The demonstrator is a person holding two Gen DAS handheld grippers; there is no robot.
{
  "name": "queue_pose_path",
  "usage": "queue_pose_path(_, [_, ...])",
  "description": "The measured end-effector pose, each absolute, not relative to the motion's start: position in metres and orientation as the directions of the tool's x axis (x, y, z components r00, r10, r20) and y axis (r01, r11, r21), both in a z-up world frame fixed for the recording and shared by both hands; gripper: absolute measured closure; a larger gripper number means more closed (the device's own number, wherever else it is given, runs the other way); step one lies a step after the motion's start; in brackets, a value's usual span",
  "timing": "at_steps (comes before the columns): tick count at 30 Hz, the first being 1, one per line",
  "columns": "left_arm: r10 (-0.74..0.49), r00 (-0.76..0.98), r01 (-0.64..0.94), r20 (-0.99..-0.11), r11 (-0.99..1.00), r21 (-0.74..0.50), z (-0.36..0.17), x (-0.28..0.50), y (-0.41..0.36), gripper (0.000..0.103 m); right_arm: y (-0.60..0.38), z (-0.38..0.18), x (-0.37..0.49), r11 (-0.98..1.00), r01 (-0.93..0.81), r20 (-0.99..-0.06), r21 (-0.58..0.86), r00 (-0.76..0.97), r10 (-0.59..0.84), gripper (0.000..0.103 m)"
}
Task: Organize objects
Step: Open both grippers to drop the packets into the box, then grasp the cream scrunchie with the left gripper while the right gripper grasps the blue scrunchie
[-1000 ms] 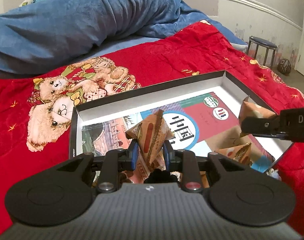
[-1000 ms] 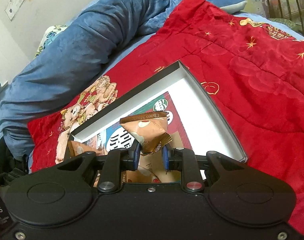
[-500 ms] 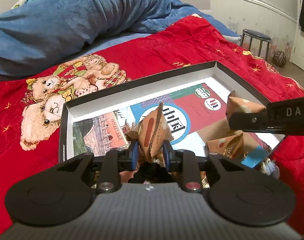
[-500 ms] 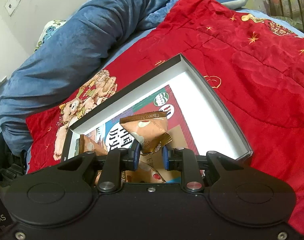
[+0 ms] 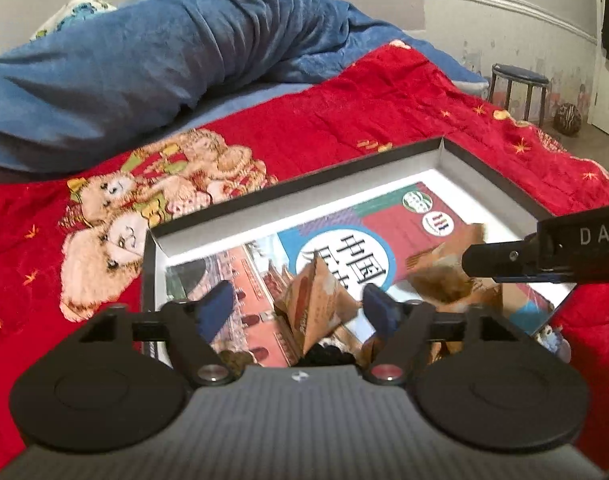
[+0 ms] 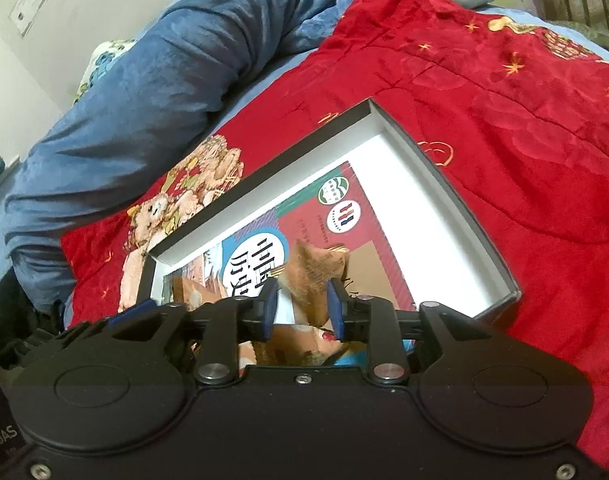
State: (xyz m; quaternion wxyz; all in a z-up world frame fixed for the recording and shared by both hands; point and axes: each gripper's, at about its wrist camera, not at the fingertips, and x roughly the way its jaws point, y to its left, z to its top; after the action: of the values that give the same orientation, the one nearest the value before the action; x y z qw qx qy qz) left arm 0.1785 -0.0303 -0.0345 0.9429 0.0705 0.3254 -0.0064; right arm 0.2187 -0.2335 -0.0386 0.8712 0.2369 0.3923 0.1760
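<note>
"DAS" in pale letters stands on the black gripper body [image 5: 584, 240] at right of the left wrist view. Large black characters "中国" stand on the book cover [image 5: 356, 248] mid-frame. Its round logos are illegible.

Black left claw [image 5: 300, 312], blue pads [image 5: 214, 308], silver screws, white "DAS" lettering

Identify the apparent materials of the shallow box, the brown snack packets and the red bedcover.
Box: looks like rigid cardboard, matte dark outside, white inside, crisp folded corners. Snack packets: probably thin printed plastic or foil film, creased into pillow shapes. Red bedcover: quilted plush or velvet-like fabric, with soft sheen and stitched puckers.
</note>
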Motion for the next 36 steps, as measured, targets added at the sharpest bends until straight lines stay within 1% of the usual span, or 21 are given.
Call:
queue_pose_path(1, [0.032, 0.797, 0.059, -0.604, 0.990, 0.131, -0.031, 0.177, -0.029, 0.019, -0.236, -0.038, 0.218, 0.823, -0.112, -0.596, 0.557, 0.636, 0.490, 0.065])
queue_pose_path(4, [0.051, 0.818, 0.035, -0.573, 0.990, 0.139, -0.022, 0.175, -0.024, 0.016, -0.243, -0.033, 0.216, 0.802, -0.101, -0.580, 0.589, 0.638, 0.507, 0.064])
queue_pose_path(8, [0.057, 0.835, 0.006, -0.548, 0.994, 0.114, -0.010, 0.174, -0.011, 0.015, -0.248, -0.024, 0.211, 0.789, -0.108, -0.550, 0.605, 0.661, 0.511, 0.057])
queue_pose_path(13, [0.060, 0.860, -0.018, -0.506, 0.996, 0.087, 0.006, 0.159, 0.001, 0.015, -0.258, -0.005, 0.194, 0.786, -0.112, -0.519, 0.609, 0.693, 0.500, 0.056])
queue_pose_path(17, [0.006, 0.893, 0.023, -0.449, 0.998, 0.060, 0.022, 0.138, 0.002, 0.015, -0.276, 0.014, 0.166, 0.790, -0.103, -0.478, 0.605, 0.746, 0.464, 0.048])
queue_pose_path(19, [-0.039, 0.910, 0.063, -0.412, 0.997, 0.045, 0.032, 0.125, -0.001, 0.015, -0.286, 0.021, 0.151, 0.791, -0.098, -0.457, 0.604, 0.770, 0.445, 0.048])
queue_pose_path(23, [-0.117, 0.921, 0.130, -0.371, 0.991, 0.011, 0.044, 0.099, -0.012, 0.013, -0.298, 0.033, 0.126, 0.800, -0.095, -0.443, 0.592, 0.791, 0.421, 0.042])
queue_pose_path(24, [-0.134, 0.920, 0.146, -0.368, 0.989, 0.005, 0.045, 0.093, -0.015, 0.013, -0.299, 0.035, 0.122, 0.800, -0.094, -0.443, 0.593, 0.791, 0.422, 0.042])
queue_pose_path(27, [-0.184, 0.909, 0.194, -0.375, 0.981, -0.010, 0.044, 0.073, -0.029, 0.013, -0.295, 0.037, 0.111, 0.806, -0.086, -0.453, 0.586, 0.790, 0.414, 0.034])
queue_pose_path(29, [-0.210, 0.894, 0.222, -0.395, 0.975, -0.016, 0.038, 0.061, -0.039, 0.013, -0.291, 0.036, 0.106, 0.811, -0.088, -0.466, 0.578, 0.781, 0.417, 0.024])
queue_pose_path(31, [-0.228, 0.881, 0.242, -0.414, 0.970, -0.018, 0.030, 0.052, -0.049, 0.013, -0.287, 0.033, 0.100, 0.821, -0.090, -0.486, 0.564, 0.767, 0.418, 0.023])
queue_pose_path(34, [-0.237, 0.850, 0.245, -0.471, 0.969, -0.045, 0.014, 0.048, -0.063, 0.013, -0.278, 0.027, 0.096, 0.855, -0.089, -0.529, 0.511, 0.751, 0.395, 0.022])
queue_pose_path(35, [-0.238, 0.837, 0.242, -0.492, 0.969, -0.058, 0.008, 0.049, -0.067, 0.013, -0.275, 0.026, 0.097, 0.863, -0.086, -0.545, 0.497, 0.743, 0.388, 0.019])
queue_pose_path(36, [-0.244, 0.825, 0.245, -0.510, 0.967, -0.066, 0.002, 0.050, -0.069, 0.013, -0.273, 0.023, 0.099, 0.868, -0.080, -0.558, 0.491, 0.736, 0.383, 0.018])
